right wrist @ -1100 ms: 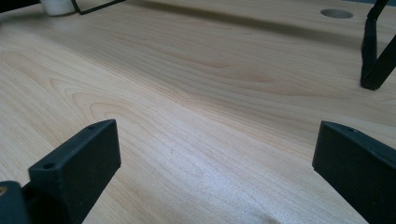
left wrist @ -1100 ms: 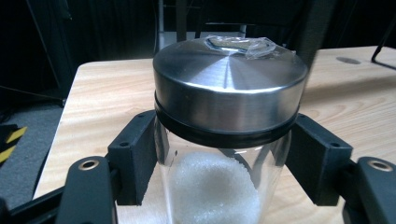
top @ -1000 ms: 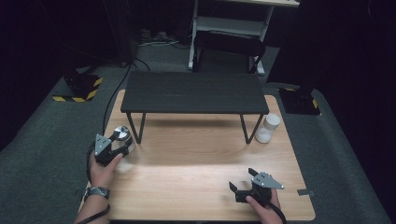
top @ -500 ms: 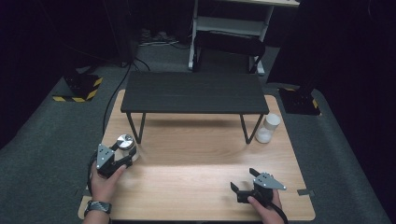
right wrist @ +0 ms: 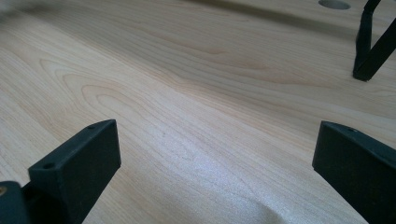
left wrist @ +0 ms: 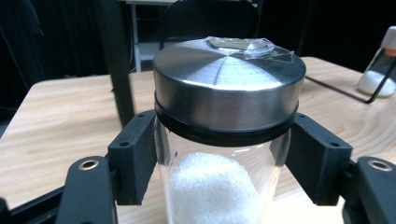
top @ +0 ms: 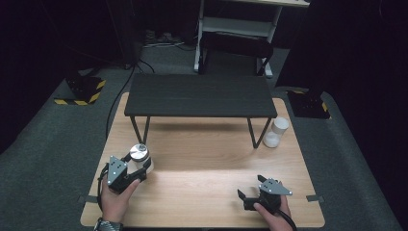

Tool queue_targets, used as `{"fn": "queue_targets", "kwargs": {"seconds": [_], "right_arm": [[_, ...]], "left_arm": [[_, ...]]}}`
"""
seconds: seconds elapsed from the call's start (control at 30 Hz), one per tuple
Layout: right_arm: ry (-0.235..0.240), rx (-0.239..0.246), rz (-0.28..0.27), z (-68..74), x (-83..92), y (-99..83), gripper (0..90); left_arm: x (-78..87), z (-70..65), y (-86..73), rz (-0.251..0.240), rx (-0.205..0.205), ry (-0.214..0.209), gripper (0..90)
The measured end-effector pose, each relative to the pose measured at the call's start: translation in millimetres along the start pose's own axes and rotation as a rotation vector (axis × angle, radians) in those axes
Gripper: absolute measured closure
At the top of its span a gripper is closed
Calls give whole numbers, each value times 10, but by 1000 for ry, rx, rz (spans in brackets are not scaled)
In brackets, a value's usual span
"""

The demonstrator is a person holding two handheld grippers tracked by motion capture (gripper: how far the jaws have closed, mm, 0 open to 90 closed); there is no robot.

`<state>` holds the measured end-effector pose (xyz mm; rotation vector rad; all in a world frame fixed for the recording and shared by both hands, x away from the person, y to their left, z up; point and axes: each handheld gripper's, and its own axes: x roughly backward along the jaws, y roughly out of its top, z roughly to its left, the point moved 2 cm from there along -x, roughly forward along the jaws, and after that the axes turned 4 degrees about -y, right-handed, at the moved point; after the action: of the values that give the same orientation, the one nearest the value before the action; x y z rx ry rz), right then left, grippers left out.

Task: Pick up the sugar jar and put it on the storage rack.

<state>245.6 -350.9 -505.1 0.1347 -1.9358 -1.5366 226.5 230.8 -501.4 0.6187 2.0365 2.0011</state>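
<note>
Left gripper [top: 137, 166]: clamped on glass jar [left wrist: 224, 154], steel lid, white granules, above the wooden table [top: 202, 154] front-left | Right gripper [top: 248, 195]: jaws apart, nothing between, front-right

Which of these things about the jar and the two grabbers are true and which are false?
1. The left gripper holds a glass jar with a metal lid. True.
2. The jar is empty. False: white grains fill its lower part.
3. The right gripper holds a jar too. False: its jaws stand open over the bare wooden table.
4. A white bottle stands by a leg of the black shelf. True.
5. The held jar sits on top of the black shelf. False: it is in front of the shelf, at the left.
</note>
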Motion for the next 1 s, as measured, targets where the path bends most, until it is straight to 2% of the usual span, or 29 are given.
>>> {"fn": "queue_targets", "kwargs": {"seconds": [0.07,0.23,0.47,0.7,1.0], "right_arm": [[-3,0,4,-1,0,5,5],[-4,-2,15,-16,3,14,6],[1,-8,19,-32,0,18,6],[4,-2,18,-32,2,17,5],[7,-9,18,-44,-1,17,6]], "left_arm": [[-16,-90,78,-6,-17,-6,315],[-44,-200,182,-11,-17,-26,315],[-77,-353,337,-10,-22,-28,315],[-99,-463,524,-26,-20,-35,315],[-206,-573,852,-48,-34,-47,315]]}}
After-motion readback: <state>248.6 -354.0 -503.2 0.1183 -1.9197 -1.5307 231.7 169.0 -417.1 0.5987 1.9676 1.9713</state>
